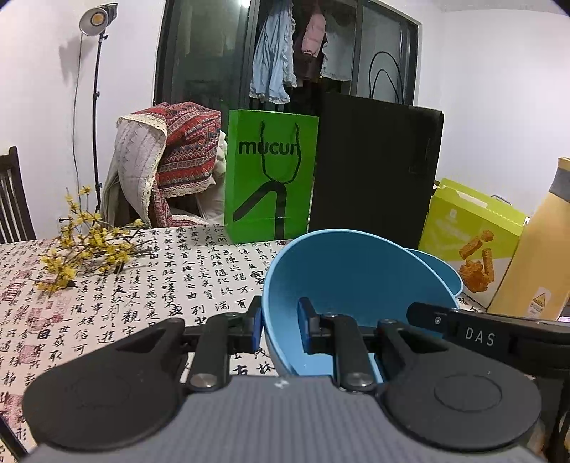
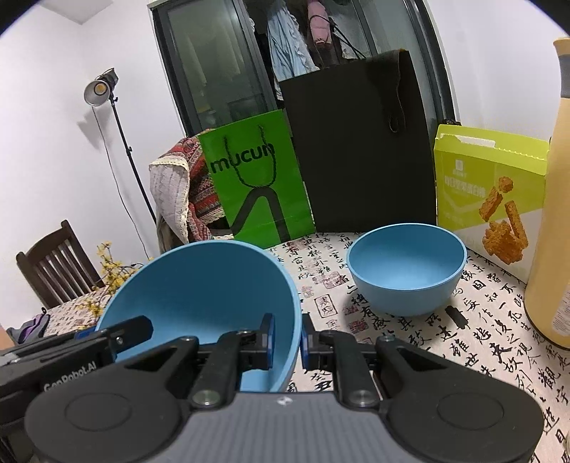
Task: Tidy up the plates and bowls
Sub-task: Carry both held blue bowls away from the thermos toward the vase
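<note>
**Clutter along the far edge of the table**

From my feed I see a tablecloth [image 2: 409, 342] printed with black calligraphy. At its far edge a green paper bag [image 1: 270, 178] stands just beside a taller black bag [image 1: 377, 167]. A lime snack box [image 2: 491, 192] sits right of them, near a yellow bottle [image 2: 548, 228]. Yellow flower sprigs [image 1: 85, 245] lie at left. Behind, a studio lamp [image 1: 96, 17] stands by the wall, and a patterned blanket [image 1: 178, 156] drapes a chair.

You get even, fairly bright indoor light; the studio lamp [image 1: 97, 18] glows warm at upper left. A soft shadow sits under the standing bowl [image 2: 407, 268]. Focus is sharp, no blur. Fisheye bends edges; corners vignette black.
</note>
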